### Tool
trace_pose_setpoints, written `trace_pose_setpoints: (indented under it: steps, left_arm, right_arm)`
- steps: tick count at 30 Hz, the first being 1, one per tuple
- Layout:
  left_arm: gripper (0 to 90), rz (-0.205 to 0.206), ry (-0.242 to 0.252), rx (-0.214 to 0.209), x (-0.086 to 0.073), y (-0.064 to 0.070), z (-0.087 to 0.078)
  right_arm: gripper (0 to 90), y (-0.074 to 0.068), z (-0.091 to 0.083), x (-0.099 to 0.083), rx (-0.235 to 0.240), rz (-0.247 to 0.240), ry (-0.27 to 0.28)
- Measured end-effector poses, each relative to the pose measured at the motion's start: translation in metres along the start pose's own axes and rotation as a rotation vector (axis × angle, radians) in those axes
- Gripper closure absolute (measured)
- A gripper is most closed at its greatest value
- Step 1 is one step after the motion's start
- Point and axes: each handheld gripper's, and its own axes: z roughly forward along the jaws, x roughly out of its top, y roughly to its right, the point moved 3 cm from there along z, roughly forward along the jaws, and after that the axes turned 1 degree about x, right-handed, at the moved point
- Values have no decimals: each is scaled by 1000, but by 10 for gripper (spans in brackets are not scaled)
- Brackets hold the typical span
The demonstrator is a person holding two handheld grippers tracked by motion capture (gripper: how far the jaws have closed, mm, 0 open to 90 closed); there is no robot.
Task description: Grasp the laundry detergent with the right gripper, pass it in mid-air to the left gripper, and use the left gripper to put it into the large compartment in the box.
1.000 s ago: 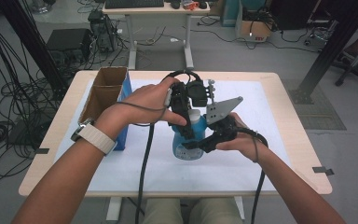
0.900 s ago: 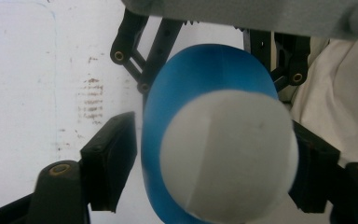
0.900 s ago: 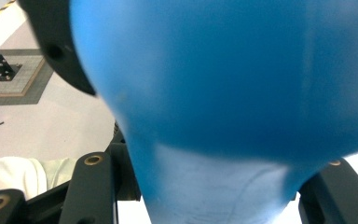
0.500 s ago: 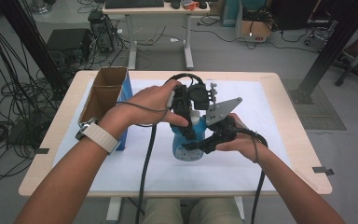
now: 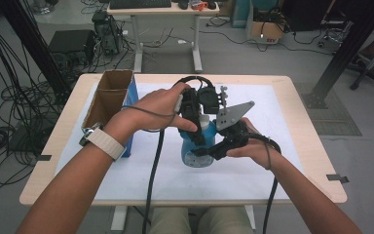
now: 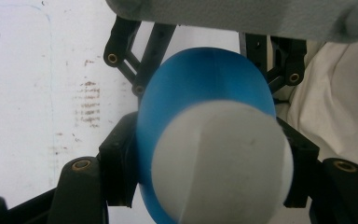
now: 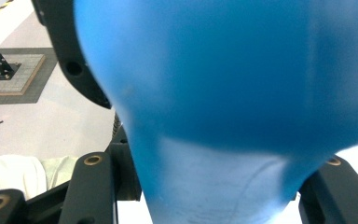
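A blue bottle [image 5: 194, 152] with a white cap [image 6: 233, 140] stands upright on the white mat at the middle of the table. My left gripper [image 5: 193, 117] comes down from above, its jaws pressed to both sides of the cap; in the left gripper view it [image 6: 209, 163] looks straight down on the cap and the blue shoulder [image 6: 205, 74]. My right gripper [image 5: 215, 147] holds the bottle's body from the right side. In the right gripper view the blue body [image 7: 223, 84] sits tight between the jaws of the right gripper [image 7: 219, 186].
An open cardboard box [image 5: 108, 97] with a blue side stands at the table's left. The white mat [image 5: 272, 112] covers most of the wooden table [image 5: 316, 161]. Desks, cables and black frame posts stand on the floor beyond.
Almost nothing: both hands have shifted slightly around the bottle and both grippers keep their hold.
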Motion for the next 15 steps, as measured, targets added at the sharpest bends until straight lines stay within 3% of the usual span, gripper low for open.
trace_pose_setpoints:
  steps: [8, 10, 15]
  left_arm:
    - [373, 11, -8, -5, 1, -1, -1]
    - [372, -18, 10, 3, 1, 1, 0]
    - [372, -12, 8, 3, 2, 1, 0]
  right_arm:
    - [430, 0, -2, 0, -4, 0, 1]
    - [430, 1, -2, 0, -3, -5, 3]
    - [429, 1, -2, 0, 0, -12, 5]
